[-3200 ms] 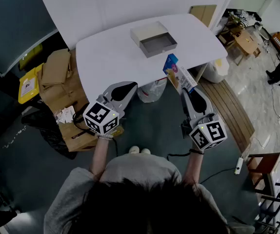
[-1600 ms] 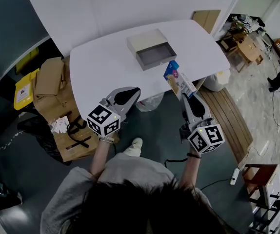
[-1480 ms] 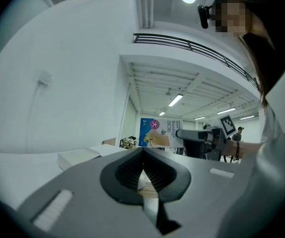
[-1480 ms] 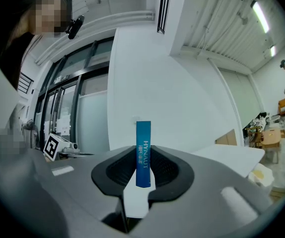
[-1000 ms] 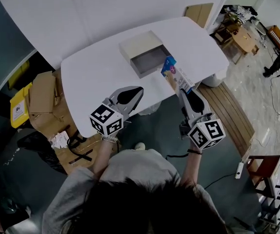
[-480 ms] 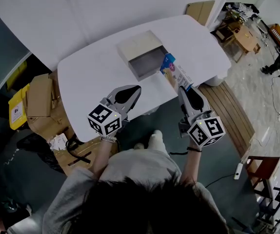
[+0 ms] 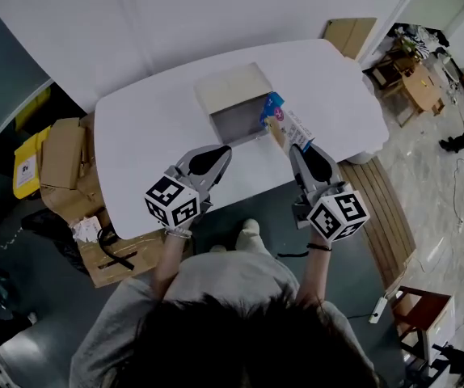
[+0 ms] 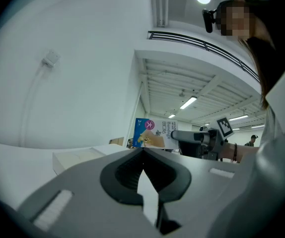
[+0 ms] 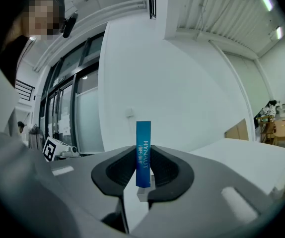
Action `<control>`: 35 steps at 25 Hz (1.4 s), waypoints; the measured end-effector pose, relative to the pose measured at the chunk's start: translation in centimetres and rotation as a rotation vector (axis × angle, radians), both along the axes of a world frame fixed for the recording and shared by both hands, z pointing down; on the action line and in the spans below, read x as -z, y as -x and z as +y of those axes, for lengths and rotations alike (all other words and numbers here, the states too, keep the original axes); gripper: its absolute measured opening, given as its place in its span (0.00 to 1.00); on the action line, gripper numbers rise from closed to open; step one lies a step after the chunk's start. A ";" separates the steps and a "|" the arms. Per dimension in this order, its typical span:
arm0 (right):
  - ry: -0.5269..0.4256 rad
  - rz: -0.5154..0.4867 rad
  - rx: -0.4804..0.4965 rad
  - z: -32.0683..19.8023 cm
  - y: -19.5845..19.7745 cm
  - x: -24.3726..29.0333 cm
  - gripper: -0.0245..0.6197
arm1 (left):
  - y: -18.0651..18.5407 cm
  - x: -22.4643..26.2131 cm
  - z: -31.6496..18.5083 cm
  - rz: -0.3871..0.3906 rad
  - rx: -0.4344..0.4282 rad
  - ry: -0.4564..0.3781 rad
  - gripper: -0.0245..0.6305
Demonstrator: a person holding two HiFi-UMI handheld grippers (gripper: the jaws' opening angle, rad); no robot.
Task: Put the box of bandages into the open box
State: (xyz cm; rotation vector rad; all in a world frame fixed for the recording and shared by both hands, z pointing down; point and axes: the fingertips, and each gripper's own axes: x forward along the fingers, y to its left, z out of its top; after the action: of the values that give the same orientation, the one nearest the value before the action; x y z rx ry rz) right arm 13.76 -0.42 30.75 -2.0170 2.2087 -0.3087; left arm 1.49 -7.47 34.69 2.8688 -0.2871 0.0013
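Left gripper point(image 7: 221, 153): sitting nearest, at 7 o'clock from the open box point(image 7: 234, 124), its jaws pressing together with nothing between them. It is now reaching over the near edge of the table point(image 7: 155, 132), where a few seconds ago it was hanging over the floor. Right gripper point(image 7: 296, 147): standing at 5 o'clock from the open box, jaws partly parted and clamping the box of bandages point(image 7: 284, 123) across its thin dimension, the carton sticking up and forward out of them; this grip is holding unchanged. Box of bandages: riding in the air, tilted, its blue top end now overlapping the 3 o'clock rim of the open box's grey tray. A few seconds back it was hovering off the table's near edge, well apart from the tray, so the carry is closing in as the person is stepping up to the table. Open box: lying on the table, tray drawn toward 6 o'clock out of its pale sleeve, interior showing bare. Judgement: transport is nearly finishing; shifting the bandages toward 9 o'clock over the cavity, lowering and releasing are remaining. Cardboard cartons point(image 7: 62, 156): lying on the floor at 9 o'clock, playing no part.
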 end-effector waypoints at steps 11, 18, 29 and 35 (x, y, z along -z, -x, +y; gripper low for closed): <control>0.026 -0.014 0.182 -5.4 -3.8 -0.7 0.18 | -2.6 -0.8 -3.5 -0.012 0.172 0.032 0.03; 0.048 -0.017 0.284 -8.4 -4.7 -1.3 0.18 | -2.9 -1.1 -5.7 -0.012 0.270 0.043 0.03; 0.098 -0.079 0.350 -10.9 -4.2 -2.9 0.18 | -2.1 -2.5 -7.2 -0.038 0.330 0.094 0.03; 0.168 -0.075 0.390 -12.4 -3.5 -4.4 0.18 | -1.6 -3.8 -8.1 -0.058 0.332 0.134 0.03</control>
State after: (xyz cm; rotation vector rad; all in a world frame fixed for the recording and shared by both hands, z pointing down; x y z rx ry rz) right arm 17.26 -12.77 35.14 -1.5968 2.5927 -0.6178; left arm 3.10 -15.58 38.50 2.6581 -0.7408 0.0395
